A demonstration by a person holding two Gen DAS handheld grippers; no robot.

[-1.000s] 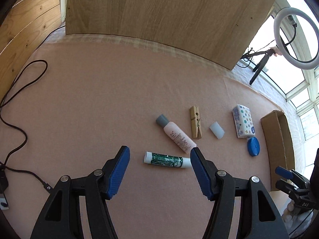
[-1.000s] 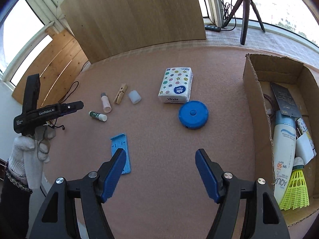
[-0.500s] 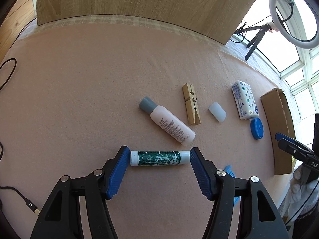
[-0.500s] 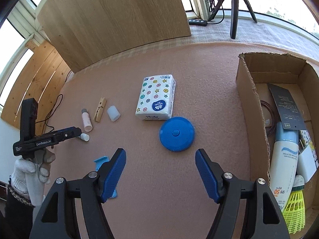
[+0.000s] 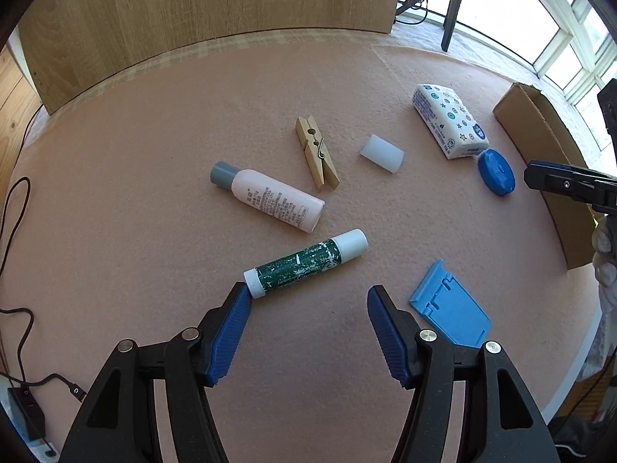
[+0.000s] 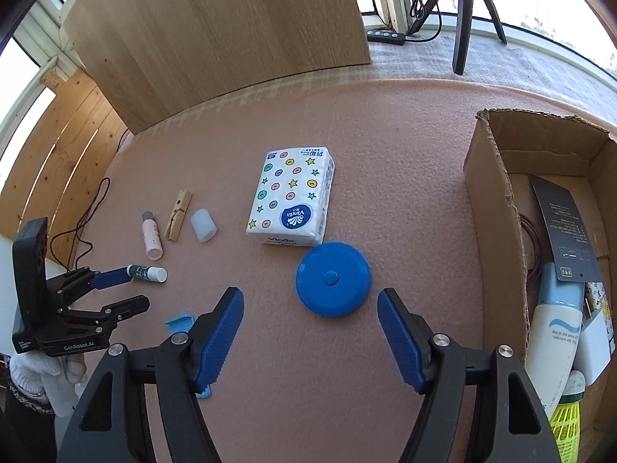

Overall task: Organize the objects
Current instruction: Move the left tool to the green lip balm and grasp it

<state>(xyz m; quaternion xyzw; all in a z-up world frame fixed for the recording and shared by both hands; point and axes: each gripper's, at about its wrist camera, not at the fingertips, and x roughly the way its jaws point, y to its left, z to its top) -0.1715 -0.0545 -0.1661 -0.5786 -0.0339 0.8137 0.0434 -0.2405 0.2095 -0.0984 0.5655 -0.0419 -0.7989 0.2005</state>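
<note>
Bare mat [image 5: 115, 212] left of the pink bottle [image 5: 270, 202]; cardboard box [image 6: 497, 208] walls the right, seemingly full.

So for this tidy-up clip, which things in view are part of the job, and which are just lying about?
Part of the job:
- glue stick
- pink bottle
- clothespin
- white cap
- tissue pack
- blue disc
- blue stand
- cardboard box

Lying about:
- tripod
- power strip
- black cable
- wooden board

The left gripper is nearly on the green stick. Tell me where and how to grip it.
Grip the green stick across its labelled middle, from above, with the left gripper turned so its jaws straddle the sides. It lies flat and slanted on the mat, and end to end it probably outspans the open jaws.
</note>
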